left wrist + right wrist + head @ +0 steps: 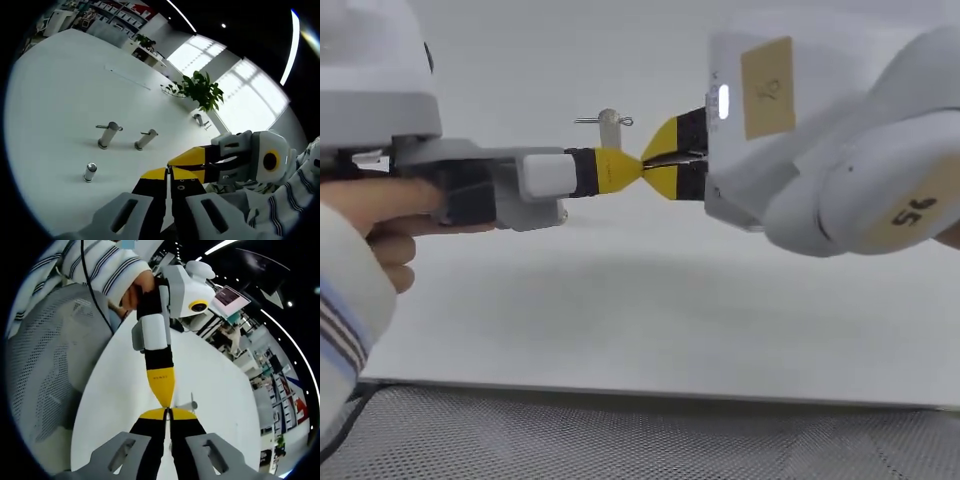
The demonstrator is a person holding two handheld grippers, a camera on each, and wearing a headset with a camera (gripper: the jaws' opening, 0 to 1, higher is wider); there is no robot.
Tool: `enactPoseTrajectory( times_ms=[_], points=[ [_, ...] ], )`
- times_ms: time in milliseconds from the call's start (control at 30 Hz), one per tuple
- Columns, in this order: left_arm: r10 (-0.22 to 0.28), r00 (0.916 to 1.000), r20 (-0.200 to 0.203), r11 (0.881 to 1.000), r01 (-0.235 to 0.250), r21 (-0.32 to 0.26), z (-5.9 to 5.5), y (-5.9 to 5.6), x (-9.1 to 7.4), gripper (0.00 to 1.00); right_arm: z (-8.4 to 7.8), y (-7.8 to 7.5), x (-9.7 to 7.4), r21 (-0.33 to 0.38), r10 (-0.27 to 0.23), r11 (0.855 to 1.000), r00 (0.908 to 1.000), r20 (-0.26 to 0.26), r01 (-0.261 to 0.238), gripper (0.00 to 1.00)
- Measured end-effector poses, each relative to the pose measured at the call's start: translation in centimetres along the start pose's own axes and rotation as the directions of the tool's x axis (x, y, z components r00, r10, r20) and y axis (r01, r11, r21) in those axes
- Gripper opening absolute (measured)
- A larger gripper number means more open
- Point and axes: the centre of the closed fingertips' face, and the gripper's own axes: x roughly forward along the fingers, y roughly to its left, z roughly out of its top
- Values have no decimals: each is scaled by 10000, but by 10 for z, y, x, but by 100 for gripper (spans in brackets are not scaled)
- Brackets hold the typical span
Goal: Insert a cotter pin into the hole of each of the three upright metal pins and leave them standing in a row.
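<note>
Left gripper [169, 174]: jaws were drawn together at the yellow tips. It was held by a hand [380, 215] in a striped sleeve. Whether something thin sat pinched between the tips could not be told.
Right gripper [169, 413]: jaws were likewise pressed together, with the same doubt about anything between them.
Meeting: the two grippers stood nose to nose with their tips touching, above the white table [620, 320].
Near metal pin [90, 171]: it stood on the table ahead and to the left of the left gripper's tips. It was the closest of the three and not yet fitted with a cotter pin.
Left fitted pin [106, 136]: it stood farther ahead of the left gripper, beyond the near metal pin, with the first cotter pin [109, 127] lying crosswise through its top.
Right fitted pin [145, 139]: it stood beside the left fitted pin but apart from it, almost straight ahead of the left gripper's tips. The second cotter pin [147, 133] ran through its top.
Plant [200, 90]: it was well beyond the pins, past the right gripper's body.
Mesh chair [45, 370]: it was off to the left of the right gripper's jaws, beside the table edge.
</note>
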Motion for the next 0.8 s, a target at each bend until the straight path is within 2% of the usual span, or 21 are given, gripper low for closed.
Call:
enactPoseTrajectory(
  times_ms=[233,367,533,667,700,800],
  points=[
    [-55,9998,-184,9998,58,193,-4,-1,0,0,1,2,0,81,61,9999,9999,110,-61,11],
    [-99,9997,-212,9988,109,483,-5,-3,-1,0,3,5,-3,847,325,9957,9982,497,-367,13],
    [-175,9991,-398,9908,227,1336,-8,-7,-1,0,-1,3,-6,1712,480,9834,9959,769,-606,19],
    [-380,9970,-671,9713,526,2322,-13,-15,-1,0,-4,10,-10,2896,1031,9476,9870,1235,-1352,25],
    [-490,9963,-707,9599,666,2725,-14,-18,0,0,-5,12,-12,3145,1236,9356,9833,1337,-1604,25],
    [-616,9949,-793,9287,862,3605,-15,-22,0,0,-16,17,-14,3221,1637,9273,9804,1098,-1910,26]
  ],
)
